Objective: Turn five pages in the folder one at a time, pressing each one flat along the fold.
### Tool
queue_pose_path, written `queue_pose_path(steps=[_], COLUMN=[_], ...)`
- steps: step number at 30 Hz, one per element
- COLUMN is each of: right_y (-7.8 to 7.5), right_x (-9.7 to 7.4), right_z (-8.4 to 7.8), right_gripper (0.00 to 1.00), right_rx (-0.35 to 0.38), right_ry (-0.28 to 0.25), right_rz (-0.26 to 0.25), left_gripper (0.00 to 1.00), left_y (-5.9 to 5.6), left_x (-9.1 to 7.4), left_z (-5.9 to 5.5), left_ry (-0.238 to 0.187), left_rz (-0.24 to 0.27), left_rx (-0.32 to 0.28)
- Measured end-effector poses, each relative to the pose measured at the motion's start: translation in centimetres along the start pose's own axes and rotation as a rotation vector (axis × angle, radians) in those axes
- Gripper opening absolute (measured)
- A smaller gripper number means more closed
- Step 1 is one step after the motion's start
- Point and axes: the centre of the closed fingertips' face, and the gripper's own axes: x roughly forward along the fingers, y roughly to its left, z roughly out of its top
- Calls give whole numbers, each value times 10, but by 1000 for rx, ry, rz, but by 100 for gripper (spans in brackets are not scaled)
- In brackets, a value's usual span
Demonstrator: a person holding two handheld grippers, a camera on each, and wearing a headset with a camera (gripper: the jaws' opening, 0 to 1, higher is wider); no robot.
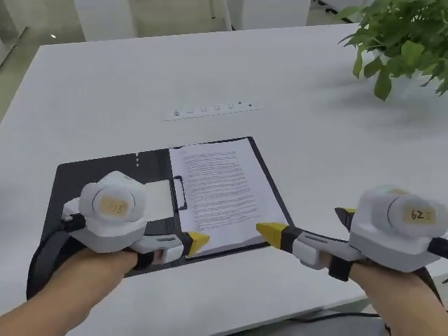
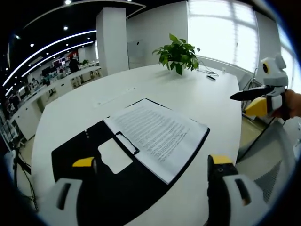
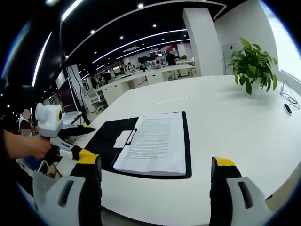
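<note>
A black folder [image 1: 105, 175] lies open on the white table, with a stack of printed pages [image 1: 220, 189] clipped on its right half and a small white card on the left inner cover. My left gripper [image 1: 192, 245] hovers open at the folder's front edge, near the pages' lower left corner. In its own view its jaws stand wide apart over the folder [image 2: 80, 150] and pages [image 2: 155, 134]. Just off the folder's front right corner, my right gripper [image 1: 309, 221] is open and holds nothing. From there the pages [image 3: 155, 141] lie flat ahead.
A socket strip [image 1: 213, 109] is set into the table behind the folder. A potted green plant [image 1: 399, 42] stands at the far right. The table's front edge runs close below both grippers. Office desks and chairs stand beyond the table.
</note>
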Motion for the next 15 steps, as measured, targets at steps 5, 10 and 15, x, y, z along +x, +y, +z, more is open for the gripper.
queue_pose_path(steps=[5, 10, 15], right_y=[-1, -2, -4], right_x=[-1, -2, -1], right_z=[1, 1, -1], right_gripper=[96, 95, 95], right_rx=[10, 13, 19], right_ry=[-2, -1, 3], right_rz=[-6, -11, -18], left_gripper=[97, 96, 95], left_y=[-13, -26, -39], left_x=[17, 36, 53], left_z=[2, 1, 4], left_ry=[8, 23, 19], left_rz=[-34, -64, -93], left_rx=[3, 11, 2])
